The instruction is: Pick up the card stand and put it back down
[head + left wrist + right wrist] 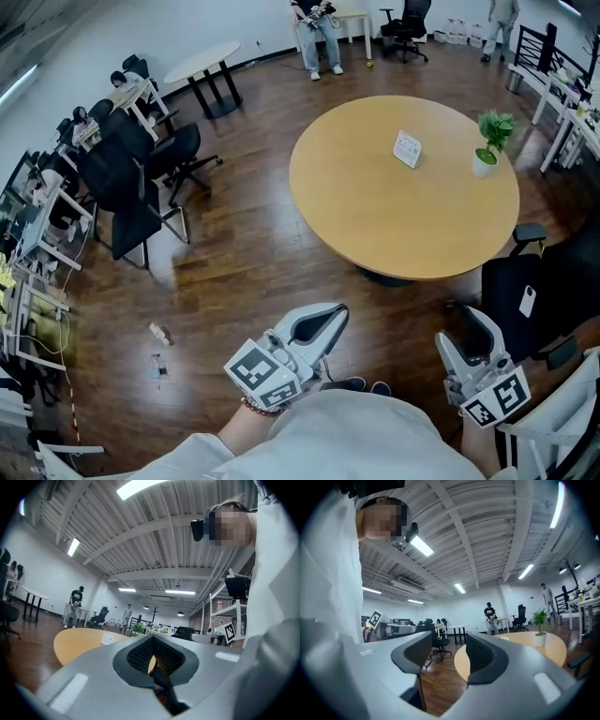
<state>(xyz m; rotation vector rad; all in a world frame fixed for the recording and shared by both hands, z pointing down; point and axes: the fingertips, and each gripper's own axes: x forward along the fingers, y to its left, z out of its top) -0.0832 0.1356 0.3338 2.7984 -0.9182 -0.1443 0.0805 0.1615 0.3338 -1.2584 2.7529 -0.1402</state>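
The white card stand (408, 148) stands upright on the far part of the round wooden table (394, 225), left of a small potted plant (489, 142). Both grippers hang low near my body, well short of the table. My left gripper (333, 314) is shut with nothing between its pads; in the left gripper view the card stand (107, 639) shows far off, left of its jaws (152, 641). My right gripper (469, 319) is open and empty. The right gripper view looks past its gripper (449, 651) to the table (555, 649), the card stand (504, 638) and the plant (540, 632).
A black office chair (534, 291) is beside the table's near right edge. More chairs (141, 178) and desks line the left wall, and a white round table (202, 64) stands at the back. People stand at the far wall (317, 33). Small items (159, 334) lie on the wood floor.
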